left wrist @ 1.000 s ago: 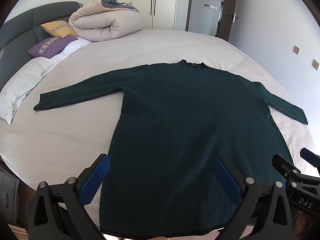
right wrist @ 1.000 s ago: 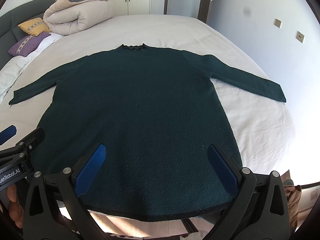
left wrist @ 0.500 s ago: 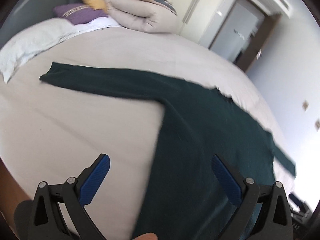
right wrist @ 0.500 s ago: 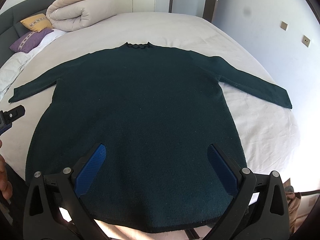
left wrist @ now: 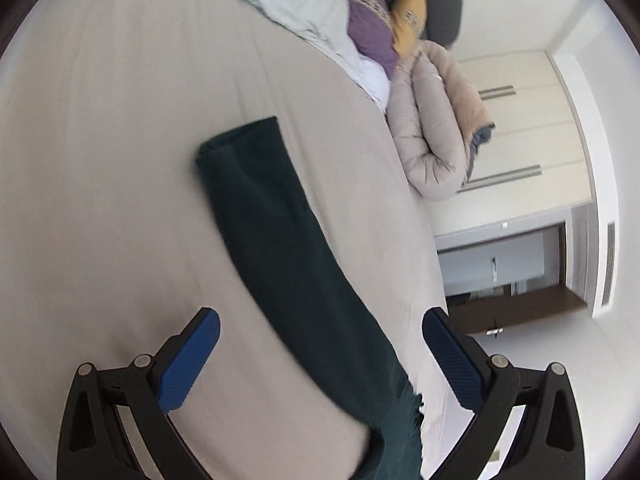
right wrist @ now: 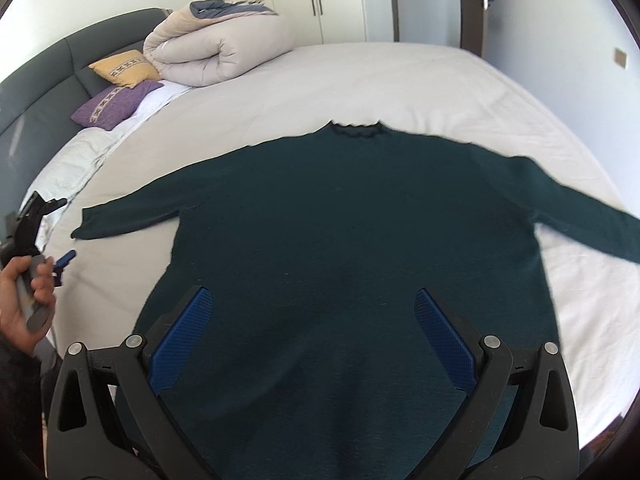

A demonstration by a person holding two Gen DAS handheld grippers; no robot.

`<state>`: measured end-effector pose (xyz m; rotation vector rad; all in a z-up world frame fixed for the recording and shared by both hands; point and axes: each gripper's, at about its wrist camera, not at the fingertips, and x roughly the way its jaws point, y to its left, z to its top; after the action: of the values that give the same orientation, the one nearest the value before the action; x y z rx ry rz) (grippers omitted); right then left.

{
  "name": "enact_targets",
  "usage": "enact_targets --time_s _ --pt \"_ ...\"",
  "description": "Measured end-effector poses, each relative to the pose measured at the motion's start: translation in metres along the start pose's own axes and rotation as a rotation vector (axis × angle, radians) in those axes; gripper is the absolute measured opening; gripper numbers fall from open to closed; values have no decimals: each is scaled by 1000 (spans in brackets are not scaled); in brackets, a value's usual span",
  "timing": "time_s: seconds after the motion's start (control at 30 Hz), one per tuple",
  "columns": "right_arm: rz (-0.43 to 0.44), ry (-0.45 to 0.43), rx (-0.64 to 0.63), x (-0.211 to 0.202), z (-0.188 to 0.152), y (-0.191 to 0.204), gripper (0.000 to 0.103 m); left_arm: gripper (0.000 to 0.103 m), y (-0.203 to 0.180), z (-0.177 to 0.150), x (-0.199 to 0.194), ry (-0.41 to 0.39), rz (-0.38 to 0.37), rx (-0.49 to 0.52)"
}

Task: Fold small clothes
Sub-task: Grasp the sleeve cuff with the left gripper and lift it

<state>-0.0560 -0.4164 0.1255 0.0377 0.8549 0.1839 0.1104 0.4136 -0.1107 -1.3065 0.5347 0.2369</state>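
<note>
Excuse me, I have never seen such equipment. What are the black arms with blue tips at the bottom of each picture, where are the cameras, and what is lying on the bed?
There is no robot. A person holds one hand-held claw in each hand, and each claw carries a wide-angle camera that looks forward between its two blue-padded fingers. One picture comes from the left claw, the other from the right claw. Both are open and hold nothing. A dark green sweater lies flat on the bed, sleeves spread. The left view is rolled sideways and looks along one sleeve. In the right view, the person's left hand grips its tool.
</note>
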Motion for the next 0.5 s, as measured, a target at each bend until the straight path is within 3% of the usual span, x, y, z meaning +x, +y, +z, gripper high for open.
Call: enact_targets --time_s 0.1,0.17,0.27,0.33,0.43,0.5 --pt "13 30 22 17 1 1 103 103 12 18 15 -25 3 -59" --pt "16 54 36 32 2 0 103 103 5 19 24 -42 13 -44" --pt "26 75 57 48 1 -3 103 102 4 32 34 -45 -21 -66" --pt "33 75 68 53 0 -4 103 98 7 40 37 -58 -19 -90" --pt "28 66 66 56 -1 -6 103 67 12 47 46 -55 -21 -125" --pt "28 65 69 55 -3 -9 103 34 22 53 56 -28 -35 -181"
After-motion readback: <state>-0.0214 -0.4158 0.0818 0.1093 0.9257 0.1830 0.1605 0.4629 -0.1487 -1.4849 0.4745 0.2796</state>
